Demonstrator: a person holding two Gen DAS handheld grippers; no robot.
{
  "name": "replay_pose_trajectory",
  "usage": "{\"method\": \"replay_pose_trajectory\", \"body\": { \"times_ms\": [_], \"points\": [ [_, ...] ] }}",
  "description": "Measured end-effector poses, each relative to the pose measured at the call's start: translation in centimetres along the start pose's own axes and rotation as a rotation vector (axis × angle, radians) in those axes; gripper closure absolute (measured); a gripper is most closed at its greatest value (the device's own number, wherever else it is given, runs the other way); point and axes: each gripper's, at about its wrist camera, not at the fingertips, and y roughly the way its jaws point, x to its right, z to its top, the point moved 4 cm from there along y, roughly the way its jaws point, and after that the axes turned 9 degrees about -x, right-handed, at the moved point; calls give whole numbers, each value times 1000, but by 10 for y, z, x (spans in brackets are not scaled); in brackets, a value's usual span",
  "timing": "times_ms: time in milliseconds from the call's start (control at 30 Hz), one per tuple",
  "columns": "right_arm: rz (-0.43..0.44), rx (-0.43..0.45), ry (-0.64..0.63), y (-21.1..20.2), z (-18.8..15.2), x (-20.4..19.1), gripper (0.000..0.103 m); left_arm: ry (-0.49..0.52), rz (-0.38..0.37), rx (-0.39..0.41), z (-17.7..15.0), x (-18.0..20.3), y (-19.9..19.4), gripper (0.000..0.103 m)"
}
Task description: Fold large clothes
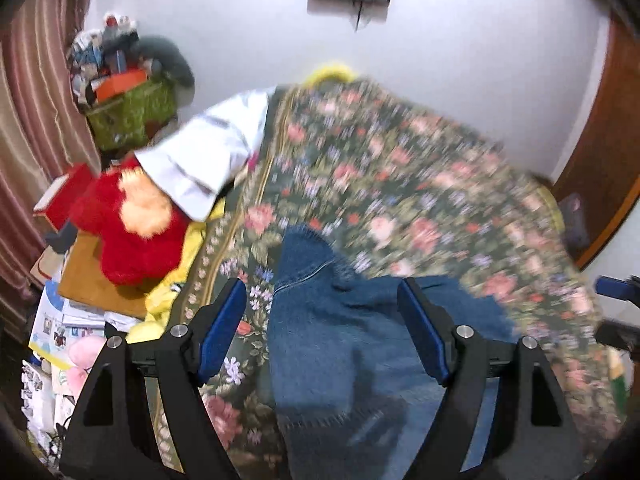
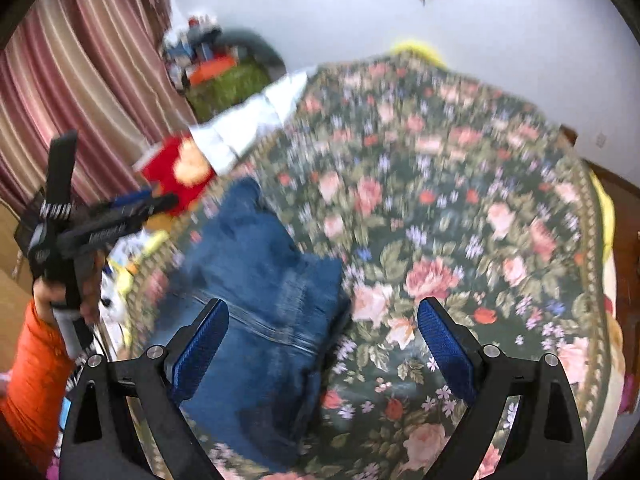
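Folded blue jeans (image 1: 360,340) lie on a floral bedspread (image 1: 400,168) near its front left edge. My left gripper (image 1: 322,286) hovers above them, open, with its blue pads wide apart and nothing held. In the right wrist view the jeans (image 2: 256,280) sit below and left of centre. My right gripper (image 2: 324,304) is open and empty over the jeans' right edge and the bedspread (image 2: 460,184). A hand in an orange sleeve (image 2: 36,360) holds the left gripper (image 2: 156,202) at the left. The right gripper (image 1: 614,312) shows at the right edge of the left wrist view. Both views are motion-blurred.
A white striped cloth (image 1: 200,160) and a red plush toy (image 1: 132,220) lie at the bed's left side. Papers and boxes (image 1: 60,320) are piled beside it. A green box of clutter (image 1: 132,116) stands by striped curtains (image 1: 36,100). A wooden door (image 1: 600,160) is at the right.
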Motion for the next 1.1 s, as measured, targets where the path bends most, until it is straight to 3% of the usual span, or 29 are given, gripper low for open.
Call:
{"method": "replay_pose_trajectory", "body": {
  "times_ms": [233,467,533,600,767,867,1100],
  "points": [
    [20,269,-41,-103,-6,-53,8,30,-85,256,-22,27,-135,25],
    [17,495,-91,-185,-49,-102,8,-33,-144,439,-73,38,-229,25],
    [5,543,-104,-201,-66,-115,8,-38,-122,479,-89,42,-246,25],
    [-6,577,-108,-211,-81,-125,8,-27,-55,533,-109,50,-264,25],
    [-55,622,-94,-225,-119,-141,5,-40,-20,555,-142,62,-281,23],
    [-98,643,-84,-229,-134,-146,0,-62,1,555,-155,63,-282,12],
    [-200,613,-120,-226,-148,-154,0,-69,5,539,-166,65,-275,9]
  ]
}}
